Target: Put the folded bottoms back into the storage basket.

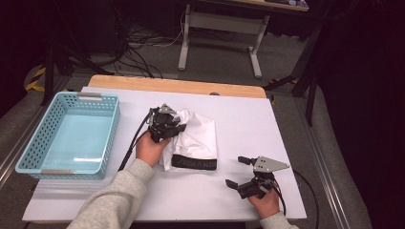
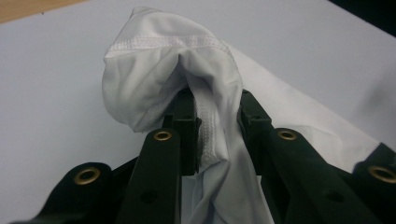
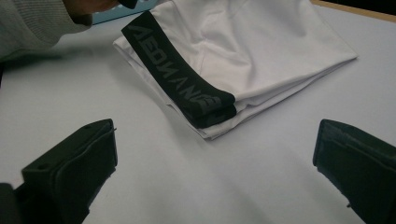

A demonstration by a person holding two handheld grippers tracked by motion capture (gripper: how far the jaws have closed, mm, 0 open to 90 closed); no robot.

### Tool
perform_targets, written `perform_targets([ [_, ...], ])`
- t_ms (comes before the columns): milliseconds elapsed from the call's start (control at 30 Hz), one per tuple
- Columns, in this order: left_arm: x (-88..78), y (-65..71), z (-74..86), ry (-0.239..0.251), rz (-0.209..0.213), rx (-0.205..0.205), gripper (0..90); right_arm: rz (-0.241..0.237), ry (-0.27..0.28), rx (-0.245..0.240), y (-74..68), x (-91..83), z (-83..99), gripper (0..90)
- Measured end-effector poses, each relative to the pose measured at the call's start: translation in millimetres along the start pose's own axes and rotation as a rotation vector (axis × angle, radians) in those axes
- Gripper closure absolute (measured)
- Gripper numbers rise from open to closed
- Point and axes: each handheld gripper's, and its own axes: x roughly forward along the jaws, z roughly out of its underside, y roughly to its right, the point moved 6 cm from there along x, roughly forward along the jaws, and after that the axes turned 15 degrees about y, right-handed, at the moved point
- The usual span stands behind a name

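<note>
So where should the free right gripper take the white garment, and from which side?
A guess: the black waistband at the corner nearest the right gripper, approached low from the table's right. There the folded layers of the white garment stack into one thick edge, and the open jaws already face it. The left gripper pinches the far hem.

A lab or recording room set up for tabletop trials.

A wooden table (image 1: 176, 86) under a white sheet (image 1: 239, 124) stands on grey carpet; loose cables (image 1: 138, 43) trail across the floor at the far side, by a metal desk frame (image 1: 219, 28) and dark stand legs (image 1: 52, 67) at far left.
</note>
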Motion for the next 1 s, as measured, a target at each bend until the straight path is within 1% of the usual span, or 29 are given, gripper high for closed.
perform_targets([
  [67,-3.8,2.1,-6.1,0.029,0.011,-0.004,74.0,-0.001,0.001,-0.001,-0.3,0.0,-0.1,0.5],
  [133,-6.2,3.2,-8.7,0.036,0.016,-0.003,74.0,-0.001,0.001,-0.001,-0.3,0.0,-0.1,0.5],
  [200,-9.6,5.4,-12.9,0.054,0.022,-0.007,74.0,-0.001,0.002,-0.001,-0.2,-0.1,-0.2,0.5],
  [267,-13.1,6.3,-17.8,0.073,0.023,-0.001,74.0,-0.001,0.002,-0.003,-0.2,-0.1,-0.2,0.5],
  [300,-14.4,7.2,-19.3,0.075,0.028,-0.003,74.0,-0.001,0.002,-0.003,-0.2,-0.1,-0.2,0.5],
  [333,-17.9,8.3,-23.9,0.087,0.03,0.001,73.9,-0.002,0.003,-0.004,-0.3,-0.1,-0.2,0.5],
  [400,-20.2,8.8,-26.9,0.096,0.028,0.004,73.9,-0.002,0.003,-0.004,-0.3,-0.1,-0.3,0.5],
  [433,-23.9,10.4,-31.3,0.107,0.035,0.001,73.9,-0.001,0.002,-0.004,-0.3,-0.1,-0.2,0.5],
  [600,-30.5,14.0,-39.3,0.126,0.041,0.004,73.9,0.0,0.001,-0.005,-0.2,0.0,-0.1,0.5],
  [867,-41.8,20.1,-53.0,0.157,0.043,0.03,73.9,0.001,0.0,-0.005,-0.2,0.0,-0.1,0.5],
  [1000,-47.1,22.8,-58.9,0.169,0.049,0.037,73.9,0.001,0.0,-0.006,-0.3,-0.1,-0.1,0.5],
])
